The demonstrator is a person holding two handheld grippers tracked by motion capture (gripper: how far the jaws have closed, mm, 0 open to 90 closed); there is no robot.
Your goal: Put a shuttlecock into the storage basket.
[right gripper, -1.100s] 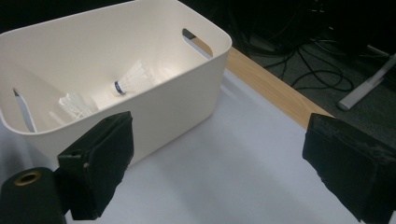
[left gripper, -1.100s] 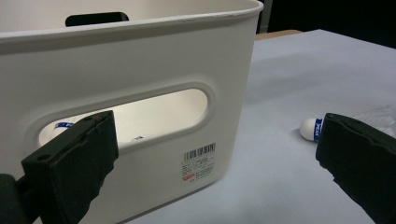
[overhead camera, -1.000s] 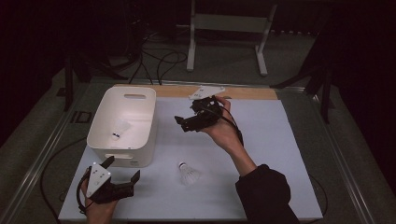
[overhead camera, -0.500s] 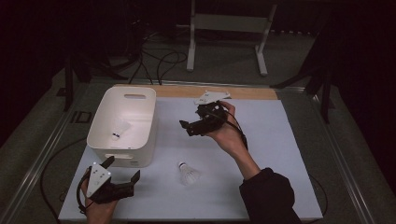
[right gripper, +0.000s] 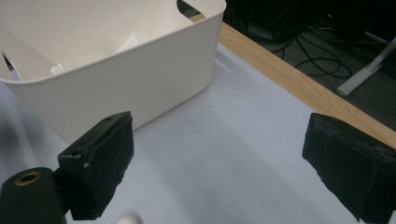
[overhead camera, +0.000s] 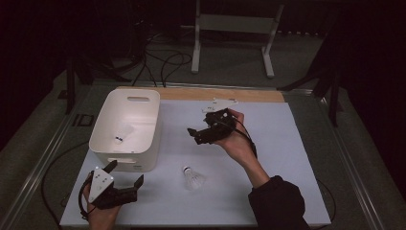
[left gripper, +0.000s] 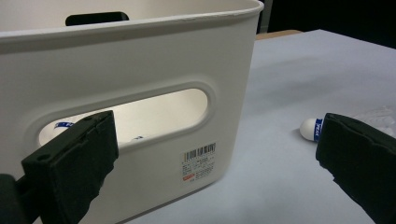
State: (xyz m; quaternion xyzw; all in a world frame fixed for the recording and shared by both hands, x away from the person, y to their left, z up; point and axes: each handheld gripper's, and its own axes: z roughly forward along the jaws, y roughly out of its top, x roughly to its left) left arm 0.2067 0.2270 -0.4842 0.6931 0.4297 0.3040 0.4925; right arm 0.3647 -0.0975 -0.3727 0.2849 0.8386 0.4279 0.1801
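A white shuttlecock (overhead camera: 192, 178) lies on the white table mat, a little right of the white bin (overhead camera: 109, 133). A second shuttlecock (overhead camera: 121, 134) rests inside the bin. My left gripper (overhead camera: 126, 173) sits open at the near left, just in front of the bin; in the left gripper view its jaws (left gripper: 217, 154) frame the bin's slotted wall (left gripper: 154, 60), and the loose shuttlecock's cork (left gripper: 310, 128) peeks past the right jaw. My right gripper (overhead camera: 194, 135) hovers open over the middle of the mat, pointing at the bin (right gripper: 116, 70), with nothing between its jaws (right gripper: 229, 158).
A wooden strip (overhead camera: 220, 94) runs along the table's far edge, with a small white plate-like piece (overhead camera: 219, 104) near it. Cables (overhead camera: 163, 60) and a white stand (overhead camera: 234, 24) lie on the floor beyond. Bare mat spreads to the right (overhead camera: 297, 158).
The right gripper has drawn back from the bin, moving lower and nearer toward the middle of the mat. The left gripper and both shuttlecocks have stayed put.
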